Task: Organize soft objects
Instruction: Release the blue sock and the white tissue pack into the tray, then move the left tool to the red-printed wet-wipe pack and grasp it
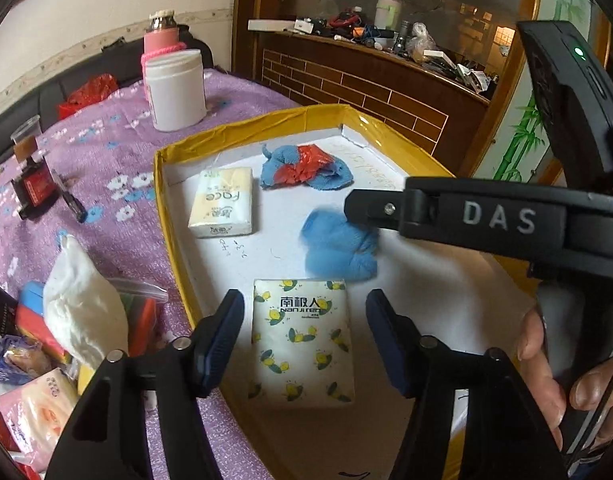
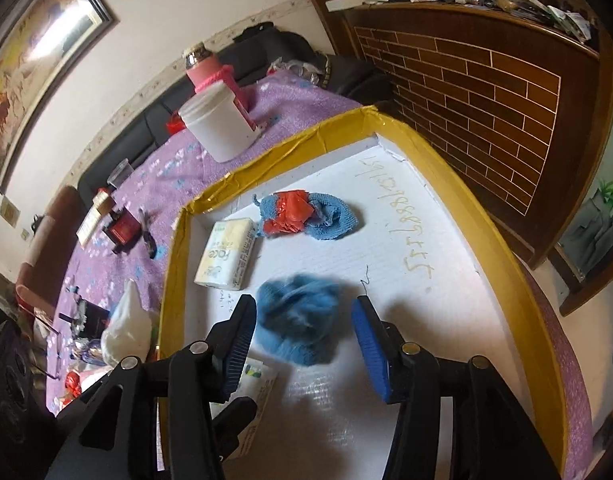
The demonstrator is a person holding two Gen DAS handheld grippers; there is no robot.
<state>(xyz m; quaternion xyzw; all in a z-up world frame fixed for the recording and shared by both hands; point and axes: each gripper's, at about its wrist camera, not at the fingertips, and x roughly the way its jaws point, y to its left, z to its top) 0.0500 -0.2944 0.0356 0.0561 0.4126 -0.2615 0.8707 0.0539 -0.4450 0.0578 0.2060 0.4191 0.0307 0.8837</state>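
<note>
Purple flowered cloth covers the tabletop (image 1: pixel 118 148), and on it we have a yellow-rimmed tray (image 2: pixel 458 184) holding the soft things. Our blue knitted cloth (image 2: pixel 296 322) lies near the tray's middle, straight ahead of the right gripper (image 2: pixel 302 340), whose jaws stand apart on either side of it, pads clear of the wool. Our left gripper (image 1: pixel 304 340), likewise parted and holding nothing, straddles the lemon-print tissue pack (image 1: pixel 302 340) by the tray's near edge, its long axis running along the fingers. Beyond lie a yellow tissue pack (image 1: pixel 222 204) and a blue-and-red cloth bundle (image 1: pixel 304 168).
</note>
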